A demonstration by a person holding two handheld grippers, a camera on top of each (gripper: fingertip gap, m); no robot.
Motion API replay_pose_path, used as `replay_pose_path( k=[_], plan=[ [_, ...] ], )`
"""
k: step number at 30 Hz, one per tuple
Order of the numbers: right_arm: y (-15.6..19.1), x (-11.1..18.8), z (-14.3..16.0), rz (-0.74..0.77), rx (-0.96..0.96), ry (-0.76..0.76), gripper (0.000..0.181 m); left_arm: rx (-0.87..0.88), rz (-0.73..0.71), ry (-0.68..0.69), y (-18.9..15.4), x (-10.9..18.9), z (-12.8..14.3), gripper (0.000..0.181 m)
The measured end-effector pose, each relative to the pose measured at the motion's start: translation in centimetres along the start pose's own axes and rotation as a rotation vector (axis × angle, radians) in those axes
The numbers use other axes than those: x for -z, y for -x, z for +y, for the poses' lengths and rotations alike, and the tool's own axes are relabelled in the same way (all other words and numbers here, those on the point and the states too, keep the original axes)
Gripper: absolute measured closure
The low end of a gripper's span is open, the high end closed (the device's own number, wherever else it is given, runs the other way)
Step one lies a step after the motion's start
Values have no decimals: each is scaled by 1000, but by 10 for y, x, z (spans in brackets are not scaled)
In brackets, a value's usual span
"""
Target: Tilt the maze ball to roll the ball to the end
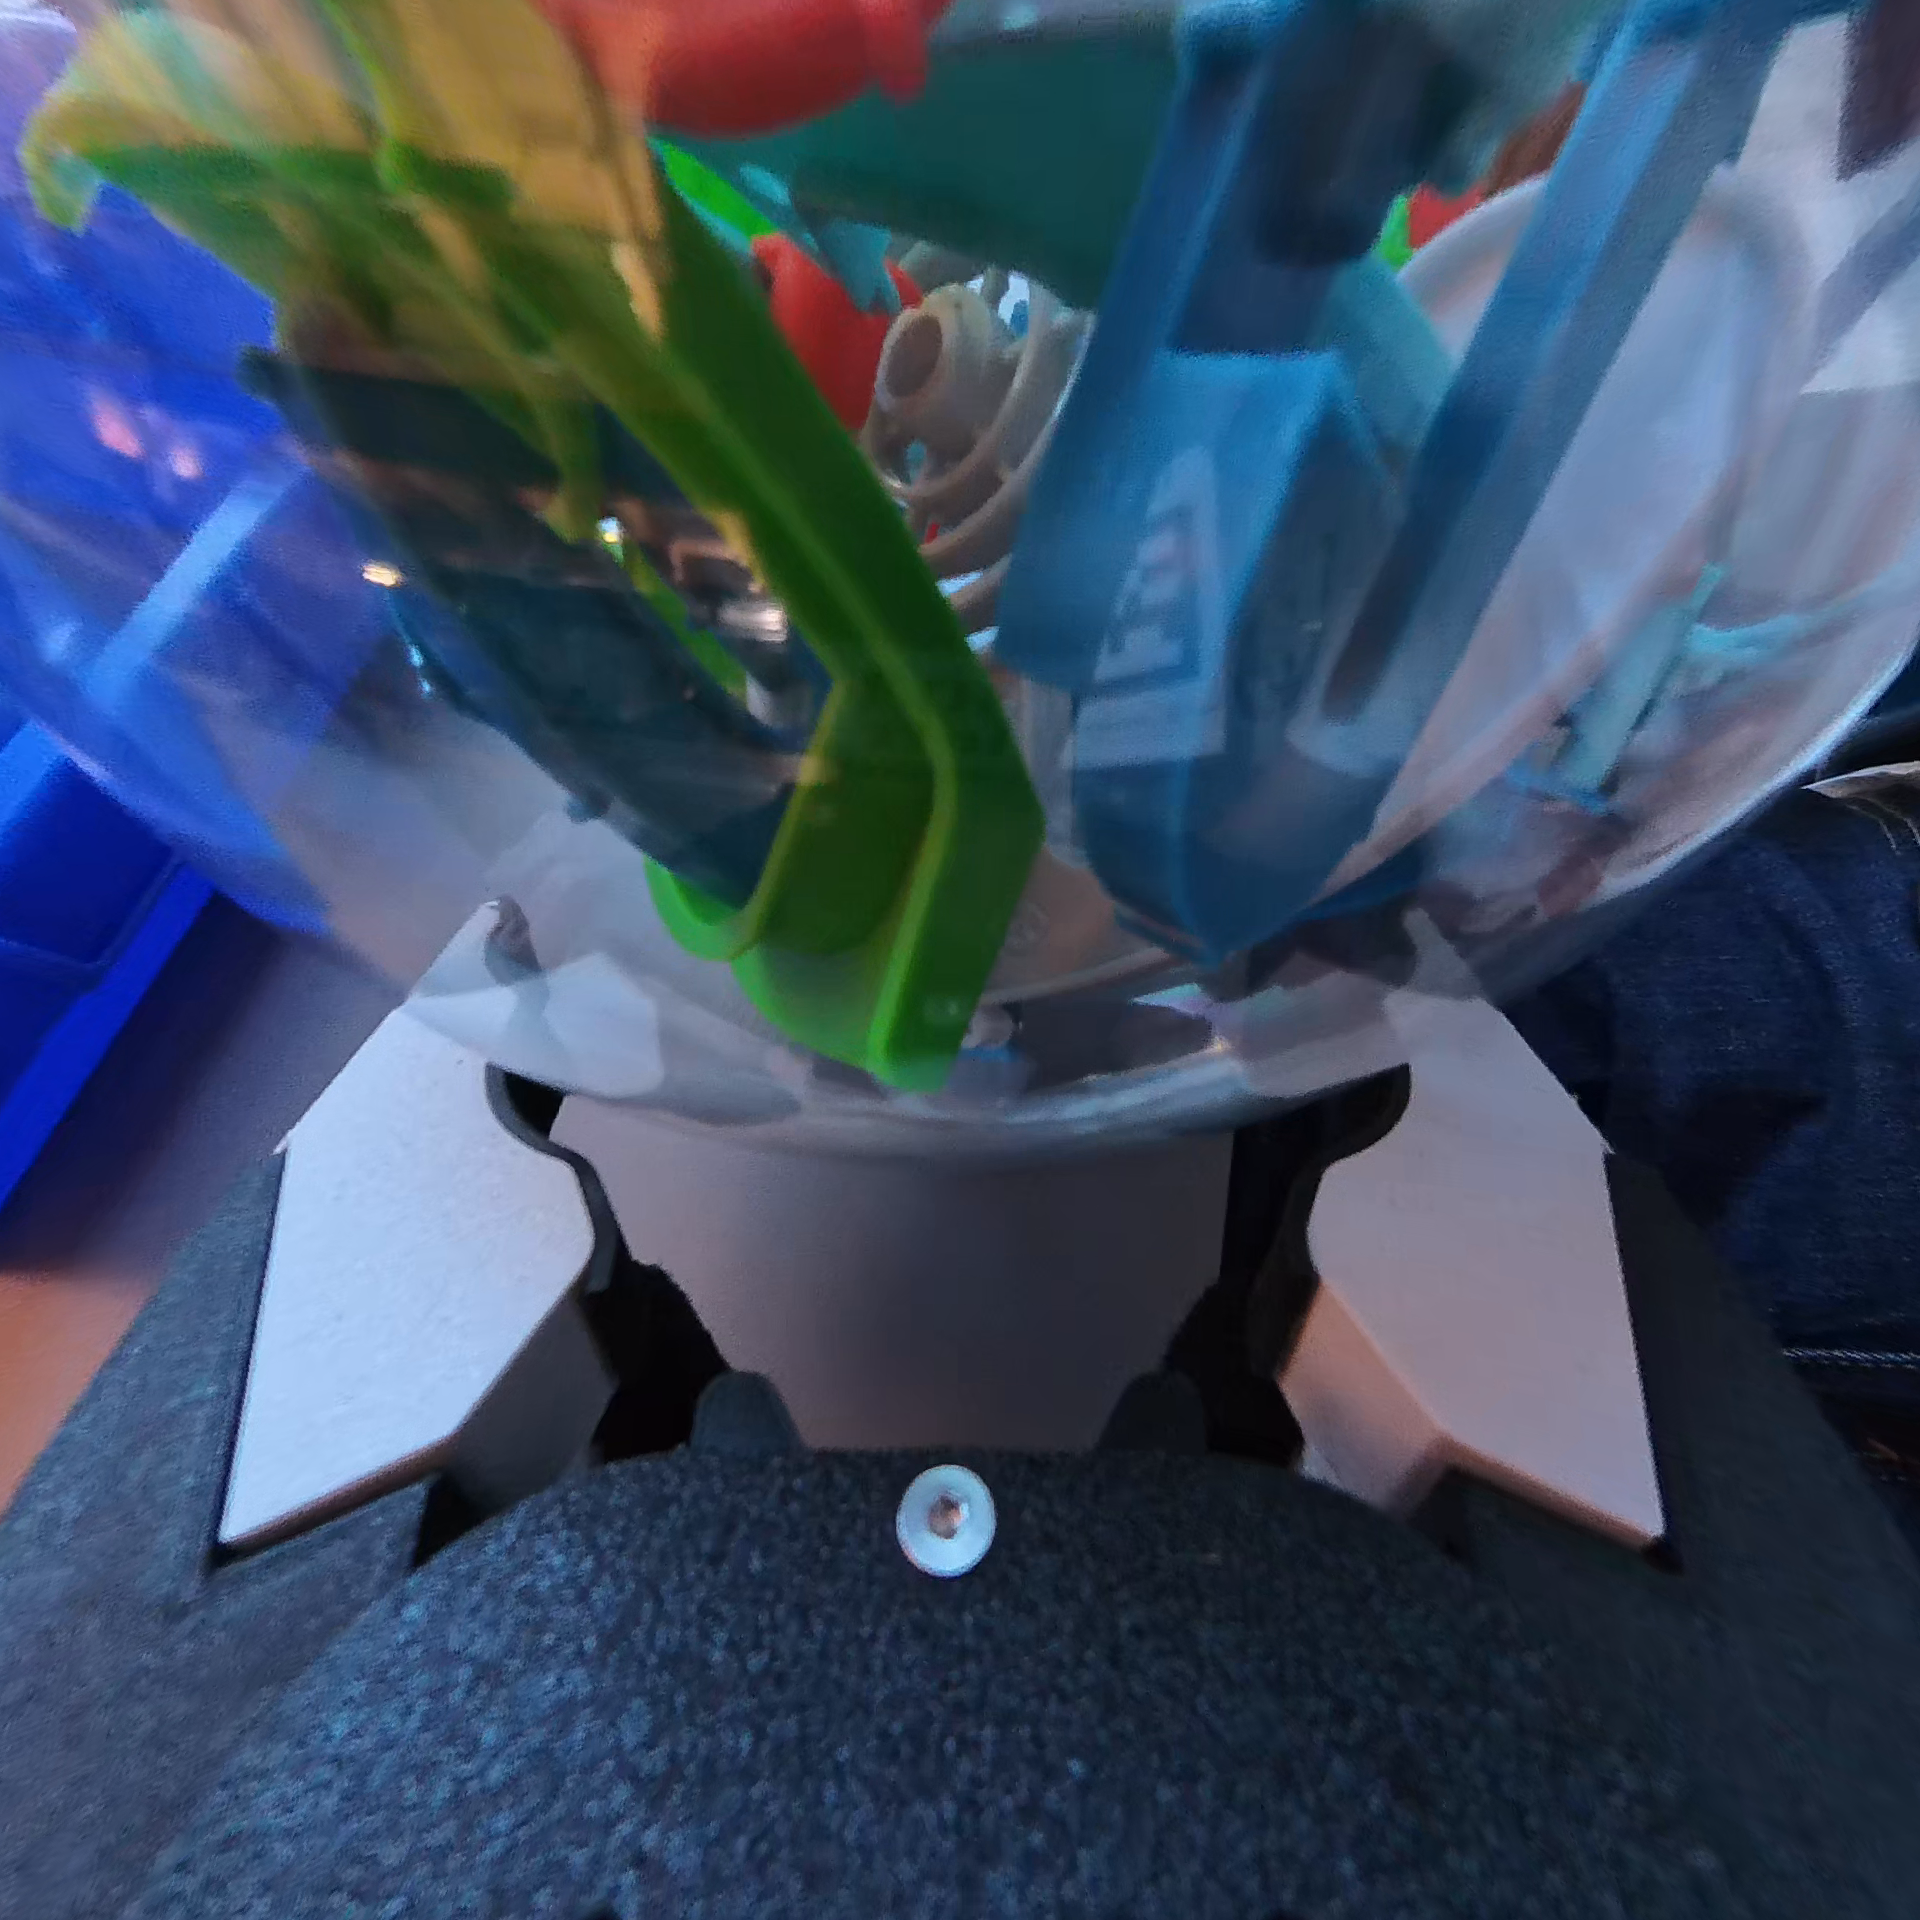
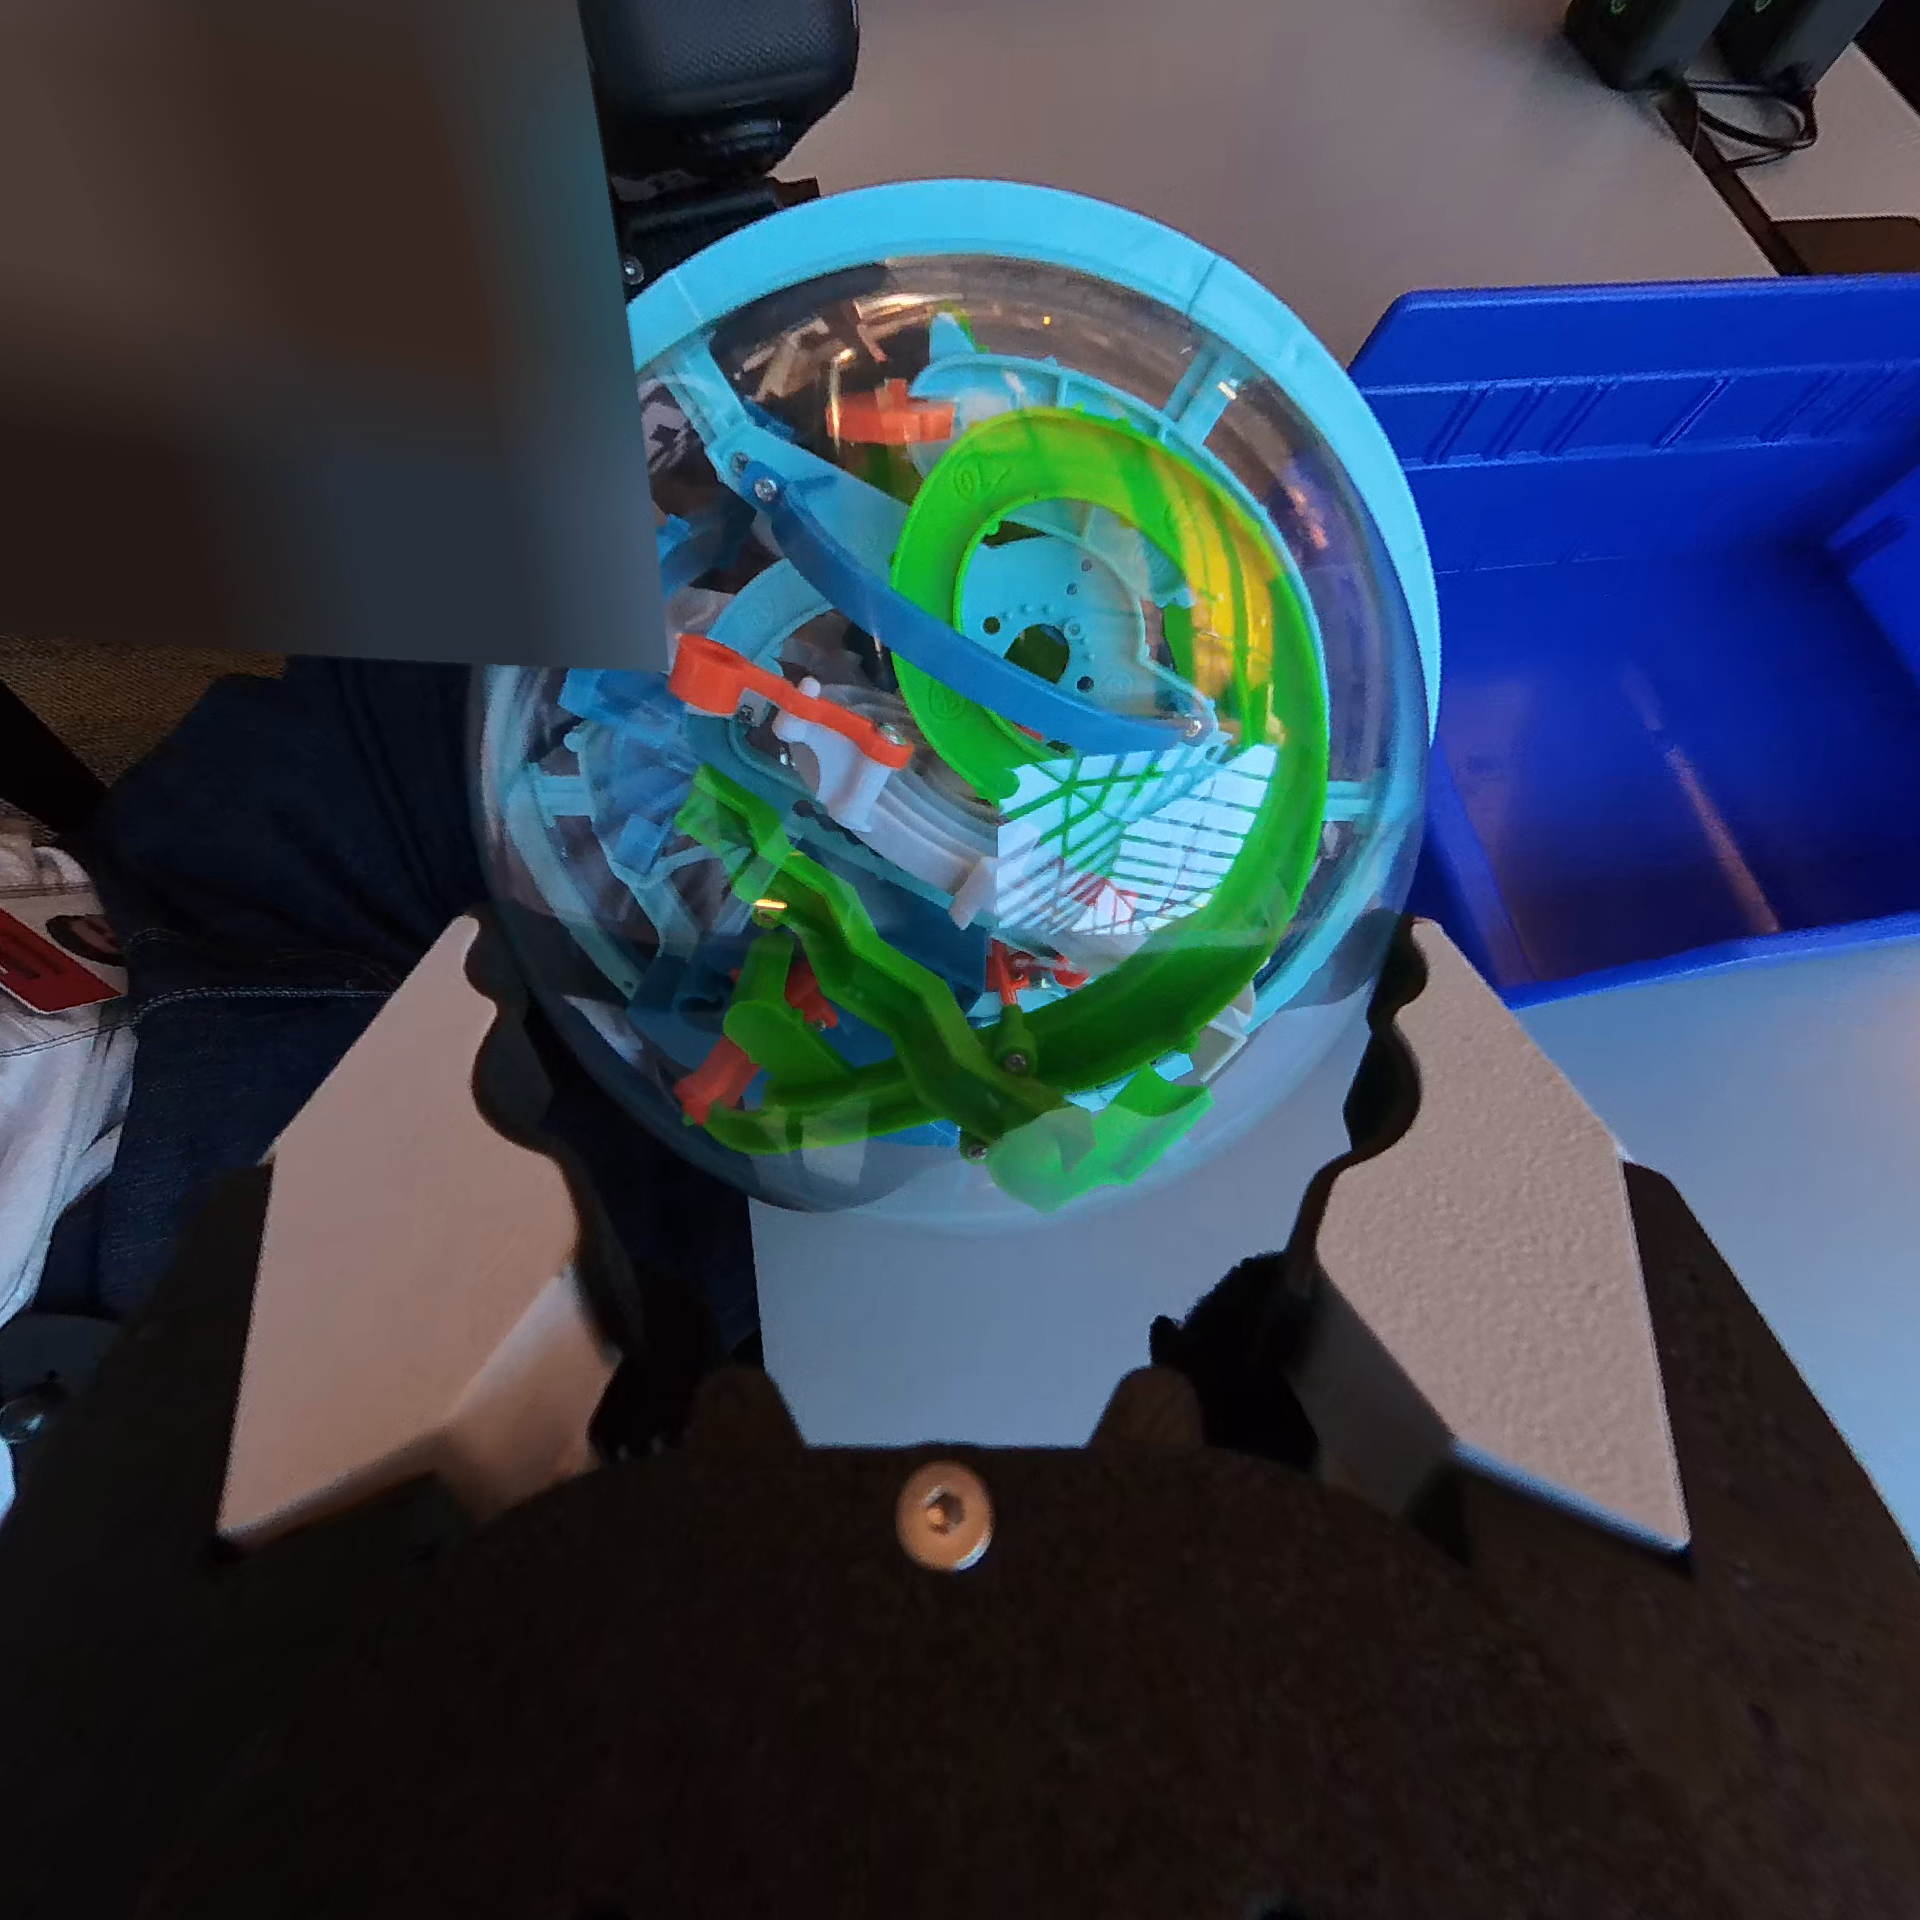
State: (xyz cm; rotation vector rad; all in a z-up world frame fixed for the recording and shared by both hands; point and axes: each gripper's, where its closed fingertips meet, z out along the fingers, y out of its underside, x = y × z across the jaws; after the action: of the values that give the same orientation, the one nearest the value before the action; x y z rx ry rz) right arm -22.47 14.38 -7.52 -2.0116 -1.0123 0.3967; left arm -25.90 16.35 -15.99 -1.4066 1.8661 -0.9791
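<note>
I held the maze ball up off the table, clamped between my two grippers. My right gripper had its jaws spread wide around the clear sphere, both fingers pressed to its sides. My left gripper sat hard against the shell, jaws wide, the green track blurred just ahead; whether its fingers actually bore on the ball, I could not tell. A blue bin stood at the table's near edge, just beside the ball.

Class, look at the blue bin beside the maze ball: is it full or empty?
Empty as far as visible: the bin's inside shows only bare blue floor and walls; its far right is cut off.
</note>
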Motion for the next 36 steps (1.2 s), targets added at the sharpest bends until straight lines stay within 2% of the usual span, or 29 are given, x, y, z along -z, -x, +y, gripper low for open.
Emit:
replay_pose_path(
  k=[36],
  plan=[
    [-5,-4,15,36,113,-13,26,-89,-121,60,12,-3,6,32]
  ],
)
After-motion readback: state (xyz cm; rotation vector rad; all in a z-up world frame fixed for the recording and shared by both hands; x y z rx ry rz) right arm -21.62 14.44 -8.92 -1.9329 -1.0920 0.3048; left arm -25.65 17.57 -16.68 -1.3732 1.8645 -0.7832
